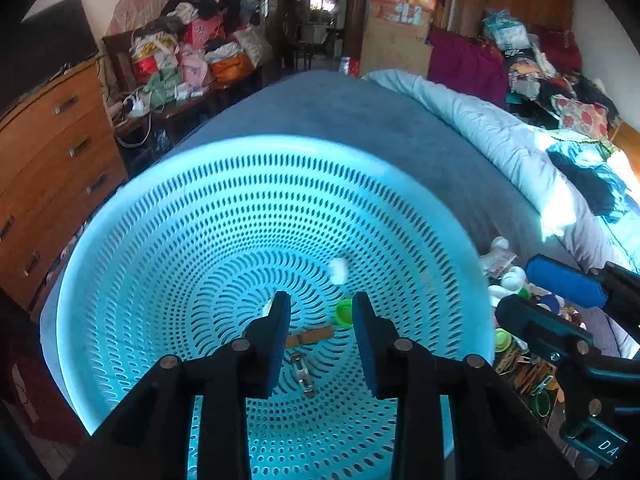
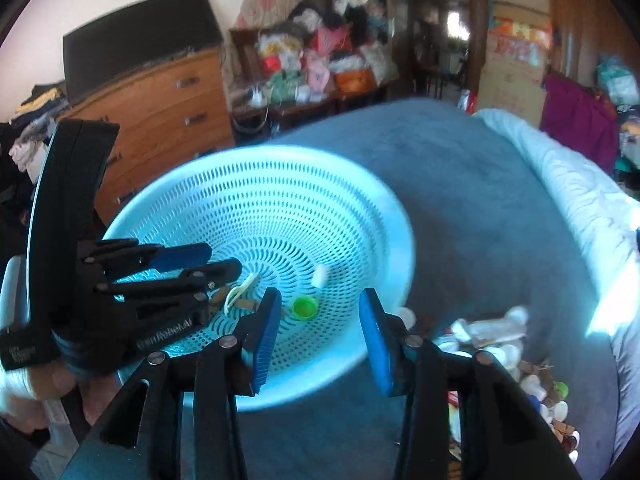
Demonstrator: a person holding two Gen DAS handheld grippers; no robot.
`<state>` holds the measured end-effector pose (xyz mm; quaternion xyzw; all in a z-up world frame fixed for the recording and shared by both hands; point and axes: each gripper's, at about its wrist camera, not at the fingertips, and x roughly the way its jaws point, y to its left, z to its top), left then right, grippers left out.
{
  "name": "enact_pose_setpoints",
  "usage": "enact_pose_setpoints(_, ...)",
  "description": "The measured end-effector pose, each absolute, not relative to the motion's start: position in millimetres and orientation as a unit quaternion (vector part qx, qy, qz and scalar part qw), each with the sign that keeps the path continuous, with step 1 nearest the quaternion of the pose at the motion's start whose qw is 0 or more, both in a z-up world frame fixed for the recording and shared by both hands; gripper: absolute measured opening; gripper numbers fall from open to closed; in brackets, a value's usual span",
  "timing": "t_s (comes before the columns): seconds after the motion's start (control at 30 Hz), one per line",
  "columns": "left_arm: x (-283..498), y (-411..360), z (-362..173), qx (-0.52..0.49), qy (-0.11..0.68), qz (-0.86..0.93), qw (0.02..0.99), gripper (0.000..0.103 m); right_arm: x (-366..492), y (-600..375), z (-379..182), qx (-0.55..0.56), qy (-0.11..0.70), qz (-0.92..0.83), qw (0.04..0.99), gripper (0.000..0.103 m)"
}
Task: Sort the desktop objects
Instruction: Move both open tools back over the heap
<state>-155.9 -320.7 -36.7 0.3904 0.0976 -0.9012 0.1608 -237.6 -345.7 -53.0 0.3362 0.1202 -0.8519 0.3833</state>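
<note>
Both claws, left claw (image 1: 321,312) and right claw (image 2: 319,312), are held parted and empty over the basket (image 1: 192,168), the pile (image 2: 516,344) waiting at four o'clock for sorting.

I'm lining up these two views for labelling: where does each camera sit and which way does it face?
Left wrist: sits on the left gripper, faces down into the blue basket; its open jaws show, the right gripper at its right edge.
Right wrist: sits on the right gripper, faces the basket from the right; its open jaws, the left gripper and a hand show.
Shared: basket, green cap, blue bedspread.
</note>
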Motion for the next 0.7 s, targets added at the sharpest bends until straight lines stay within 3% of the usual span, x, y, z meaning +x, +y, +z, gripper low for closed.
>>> enact_pose_setpoints(0.03,-154.8,-307.2,-28.5,0.379,0.086,-0.909,0.149,0.033,-232.9,-327.5,-49.5,0.322,0.112,-0.862,0.375,0.058)
enact_pose_setpoints(0.1,-151.8,-276.0,-15.1,0.358,0.064,-0.924,0.117,0.038,-221.7,-283.9,-48.4,0.303,0.095,-0.883,0.346,0.067)
enact_pose_setpoints(0.3,-151.1,-167.5,-13.5,0.356,0.011,-0.934,-0.004,0.04,-197.7,-148.5,-77.8,0.33,0.065,-0.909,0.248,0.067)
enact_pose_setpoints(0.43,-157.2,-121.1,-50.1,0.404,0.01,-0.914,-0.044,0.04,-188.9,-84.4,-123.3,0.393,0.061,-0.894,0.205,0.063)
enact_pose_setpoints(0.7,-166.3,-108.2,-117.5,0.474,0.048,-0.878,-0.05,0.039,-190.8,-68.7,-179.4,0.454,0.022,-0.856,0.244,0.057)
